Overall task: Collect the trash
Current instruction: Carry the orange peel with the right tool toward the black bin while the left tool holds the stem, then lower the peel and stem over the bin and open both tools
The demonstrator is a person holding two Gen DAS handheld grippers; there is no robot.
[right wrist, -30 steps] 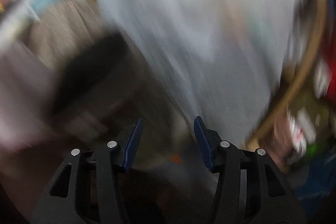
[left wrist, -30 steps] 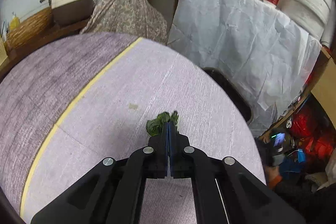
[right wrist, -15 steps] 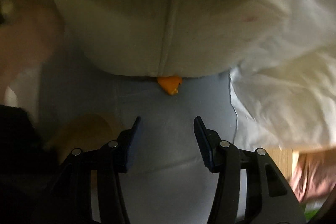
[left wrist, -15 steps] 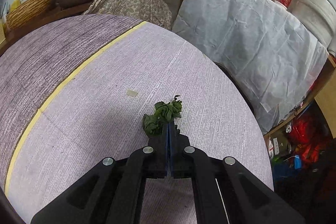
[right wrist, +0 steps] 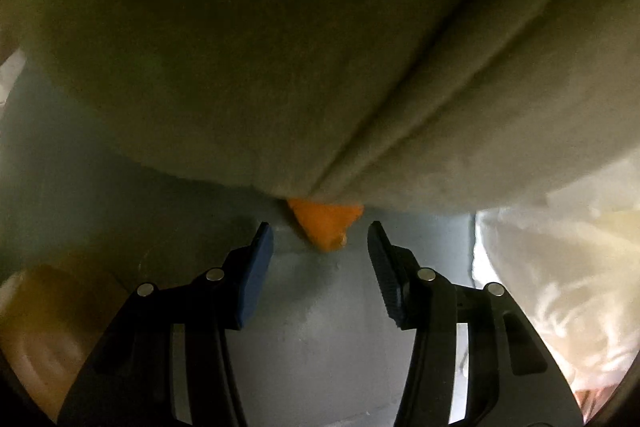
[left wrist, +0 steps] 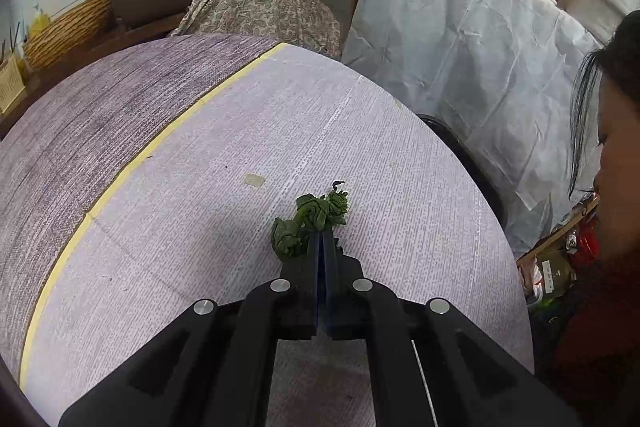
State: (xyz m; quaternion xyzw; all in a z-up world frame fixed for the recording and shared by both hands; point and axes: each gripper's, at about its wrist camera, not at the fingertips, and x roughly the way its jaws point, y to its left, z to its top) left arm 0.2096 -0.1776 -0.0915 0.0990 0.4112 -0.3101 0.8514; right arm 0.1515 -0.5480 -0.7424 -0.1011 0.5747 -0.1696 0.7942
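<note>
Crinkled green leaf wad (left wrist: 310, 223) pinched; orange wedge (right wrist: 325, 223).

A crumpled wad of dark green leaf scrap (left wrist: 310, 223) sits pinched at its near edge between closed jaws, raised just over the lilac table (left wrist: 200, 187). A small orange peel piece (right wrist: 325, 225), triangular with its point toward the camera, lies on a grey floor, half tucked under hanging pale cloth (right wrist: 280, 67).

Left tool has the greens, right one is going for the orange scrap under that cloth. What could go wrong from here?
The orange scrap is half tucked under the cloth; the closing right tool might pinch fabric too, or push the scrap further under. The left tool grips only the edge of the greens, so bits may drop onto the table.
</note>
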